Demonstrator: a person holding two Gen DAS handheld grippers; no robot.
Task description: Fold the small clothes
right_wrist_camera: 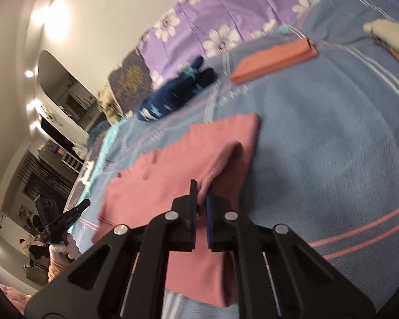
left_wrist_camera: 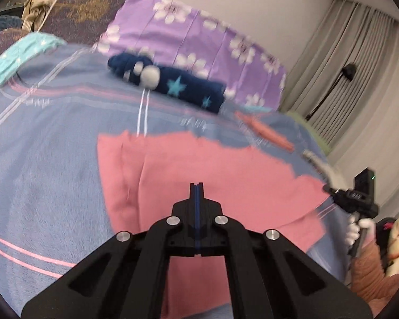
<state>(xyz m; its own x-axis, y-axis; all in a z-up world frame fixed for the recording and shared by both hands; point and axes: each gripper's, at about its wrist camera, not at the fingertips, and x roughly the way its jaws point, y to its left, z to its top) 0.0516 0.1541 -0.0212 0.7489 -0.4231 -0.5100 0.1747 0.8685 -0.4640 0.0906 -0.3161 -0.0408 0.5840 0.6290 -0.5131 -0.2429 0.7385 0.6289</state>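
fingers of your left gripper (left_wrist_camera: 196, 186) are clenched empty over the pink garment (left_wrist_camera: 199, 164); your right gripper (right_wrist_camera: 201, 188) pinches its raised fold.

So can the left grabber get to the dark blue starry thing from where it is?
Probably yes. The left gripper is shut over the pink cloth, and only open blue blanket lies between it and the navy star garment. It would have to move forward first.
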